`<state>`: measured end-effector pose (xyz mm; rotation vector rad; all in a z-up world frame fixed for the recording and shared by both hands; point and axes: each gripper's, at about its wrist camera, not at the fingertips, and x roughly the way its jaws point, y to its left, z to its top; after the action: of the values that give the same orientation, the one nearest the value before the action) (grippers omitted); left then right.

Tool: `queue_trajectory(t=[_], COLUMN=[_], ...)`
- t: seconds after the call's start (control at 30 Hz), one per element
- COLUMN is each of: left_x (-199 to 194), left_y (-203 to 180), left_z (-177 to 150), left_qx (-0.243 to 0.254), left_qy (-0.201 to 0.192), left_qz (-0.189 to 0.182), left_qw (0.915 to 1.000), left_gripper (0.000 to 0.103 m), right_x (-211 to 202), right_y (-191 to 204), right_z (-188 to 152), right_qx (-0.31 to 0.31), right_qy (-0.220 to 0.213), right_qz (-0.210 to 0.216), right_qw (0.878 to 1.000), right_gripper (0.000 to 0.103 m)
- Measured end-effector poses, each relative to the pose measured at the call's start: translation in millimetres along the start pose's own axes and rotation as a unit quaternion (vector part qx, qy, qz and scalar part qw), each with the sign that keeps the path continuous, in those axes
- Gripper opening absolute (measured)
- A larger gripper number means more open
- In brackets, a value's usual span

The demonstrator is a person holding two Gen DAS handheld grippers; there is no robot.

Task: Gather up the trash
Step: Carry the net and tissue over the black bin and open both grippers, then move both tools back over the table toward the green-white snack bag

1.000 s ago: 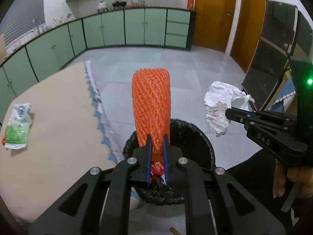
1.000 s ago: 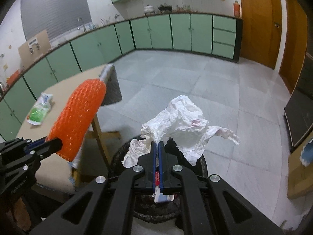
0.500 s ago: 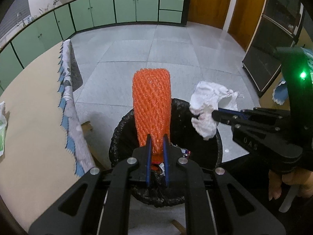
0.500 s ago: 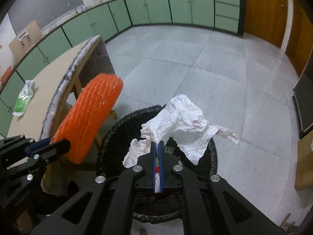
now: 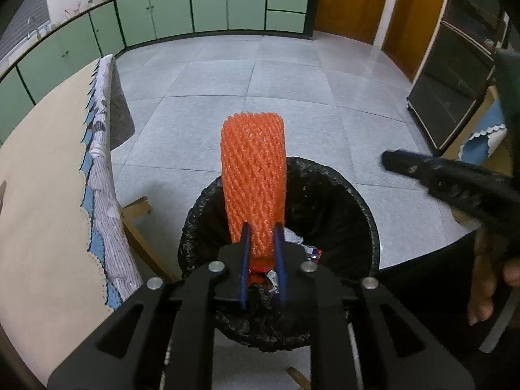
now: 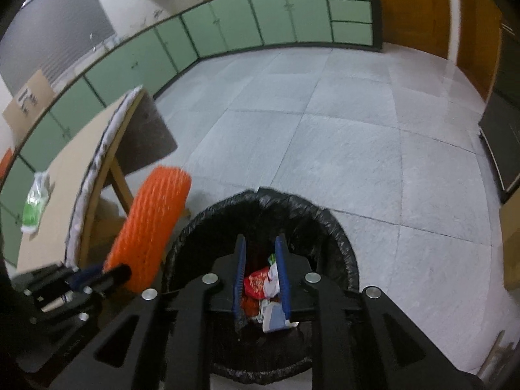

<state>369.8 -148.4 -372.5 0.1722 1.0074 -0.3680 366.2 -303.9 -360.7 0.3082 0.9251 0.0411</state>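
Hovering over the bin (image 5: pixel 341 214), the left gripper (image 5: pixel 261 260) has the lower end of the orange net (image 5: pixel 253 175) between its blue fingers (image 5: pixel 244 260), with the rest of the net standing up over the near rim. The jaws have just been opening; the net sits in the gap, apparently touching both blades, so it looks about to be let go rather than firmly pinched. Holding it straight above the black liner makes sense: once released it should fall inside. This left wrist view also shows the right gripper (image 5: pixel 390 162) from the side, blurred, tips over the far right rim, with nothing visible at them, and a hand (image 5: pixel 487 279) on its handle. The table (image 5: pixel 39 195) with its cloth edge lies to the left.

From the right wrist view, the right gripper (image 6: pixel 260 279) points down into the bin (image 6: pixel 338 247). Its jaws have just been opening and now stand apart with nothing between them; only trash already in the bin shows through the gap, red and white wrappers among it. This view alone shows that pile clearly, and it shows the net (image 6: pixel 152 230) from the side, leaning over the bin's left rim in the left gripper (image 6: pixel 113 273). It also catches a green packet (image 6: pixel 34 204) left on the table (image 6: pixel 65 175), likely the next piece to collect.
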Motion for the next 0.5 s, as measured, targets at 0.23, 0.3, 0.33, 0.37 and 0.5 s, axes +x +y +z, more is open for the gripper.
queue_trajectory(t=[0.23, 0.3, 0.33, 0.37, 0.5], left_x=[-4, -10, -13, -17, -49], left_y=[0, 2, 4, 5, 15], left_z=[0, 1, 1, 1, -2], left_qx=[0.000, -0.002, -0.004, -0.005, -0.018], left_qy=[-0.010, -0.016, -0.019, -0.022, -0.050], left_qz=[0.013, 0.016, 0.018, 0.020, 0.032], left_qw=[0.9999, 0.9997, 0.9996, 0.9995, 0.9981], left_gripper=[0.033, 0.033, 0.033, 0.033, 0.037], right_x=[-18, -24, -28, -30, -45], right_y=[3, 6, 8, 10, 23], right_z=[3, 4, 4, 4, 5], right_qx=[-0.003, -0.008, -0.012, -0.015, -0.030], right_qy=[-0.015, -0.019, -0.023, -0.024, -0.034], right_qz=[0.001, 0.002, 0.001, 0.001, 0.004], right_qw=[1.000, 1.000, 1.000, 1.000, 0.999], right_gripper=[0.021, 0.021, 0.021, 0.021, 0.021])
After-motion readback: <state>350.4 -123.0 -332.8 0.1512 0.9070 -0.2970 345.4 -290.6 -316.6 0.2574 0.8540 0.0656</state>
